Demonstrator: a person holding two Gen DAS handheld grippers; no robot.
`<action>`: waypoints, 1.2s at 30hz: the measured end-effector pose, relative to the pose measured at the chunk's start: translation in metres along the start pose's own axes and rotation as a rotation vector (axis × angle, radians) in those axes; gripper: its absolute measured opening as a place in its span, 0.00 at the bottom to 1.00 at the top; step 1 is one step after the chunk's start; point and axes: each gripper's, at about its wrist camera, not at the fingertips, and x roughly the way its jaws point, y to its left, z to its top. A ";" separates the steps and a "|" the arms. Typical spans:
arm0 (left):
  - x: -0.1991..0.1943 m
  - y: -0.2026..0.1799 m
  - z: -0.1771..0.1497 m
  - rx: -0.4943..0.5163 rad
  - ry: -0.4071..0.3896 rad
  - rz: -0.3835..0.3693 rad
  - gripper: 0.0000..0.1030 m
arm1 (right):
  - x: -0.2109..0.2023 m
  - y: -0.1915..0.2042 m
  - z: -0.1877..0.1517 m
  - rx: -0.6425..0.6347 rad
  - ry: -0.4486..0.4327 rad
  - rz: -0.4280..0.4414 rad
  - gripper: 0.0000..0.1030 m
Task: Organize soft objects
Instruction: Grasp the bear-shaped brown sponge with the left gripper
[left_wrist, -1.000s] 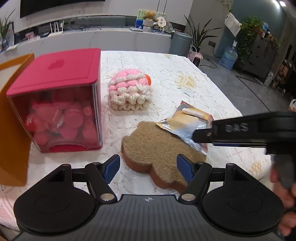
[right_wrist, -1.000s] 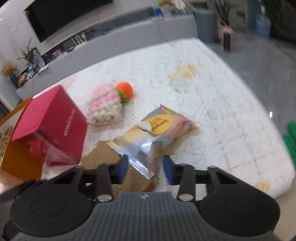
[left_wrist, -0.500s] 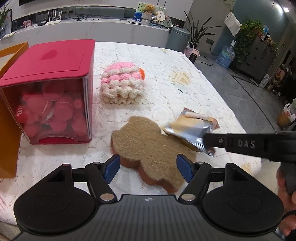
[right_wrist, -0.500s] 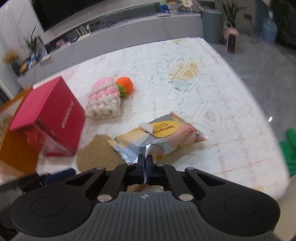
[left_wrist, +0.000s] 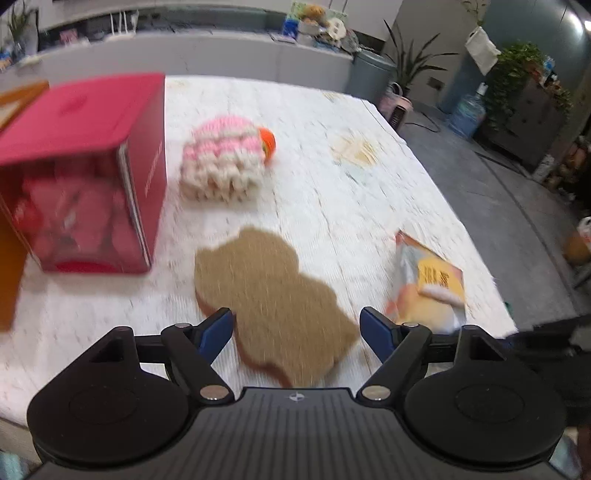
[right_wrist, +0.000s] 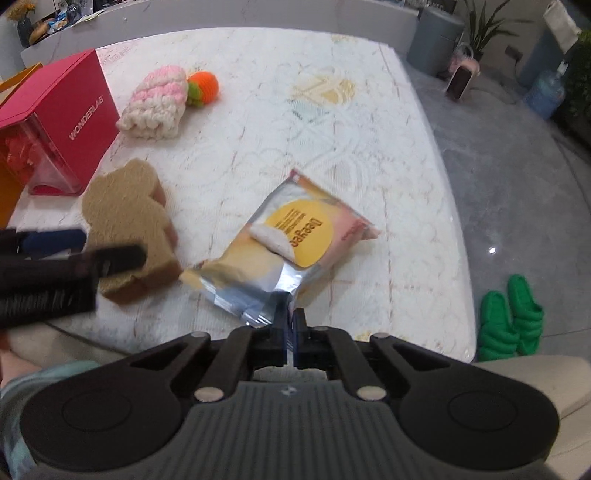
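A brown bear-shaped sponge lies flat on the white table. My left gripper hangs over its near end, its jaws opening wide, blue pads either side of the sponge without pressing it. A yellow and silver snack packet lies to the right of the sponge. My right gripper is shut on the packet's silver near corner. A pink and white knitted piece with an orange knitted ball sits farther back.
A red box with a clear front stands at the left, an orange board beside it. The table's right edge drops to a grey floor with green slippers.
My right gripper closed on the packet's corner and dragged it to the right, off the sponge. My left gripper spread wider and shifted over the sponge's near end.
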 end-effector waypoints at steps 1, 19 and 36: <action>0.002 -0.005 0.002 0.008 -0.002 0.016 0.90 | -0.001 -0.002 0.000 0.012 -0.004 0.007 0.05; 0.018 -0.008 0.017 0.159 0.122 0.103 0.99 | 0.009 -0.031 0.028 0.356 -0.088 0.114 0.67; 0.028 0.005 -0.001 0.044 0.171 0.002 0.98 | 0.046 -0.025 0.034 0.408 0.062 0.167 0.58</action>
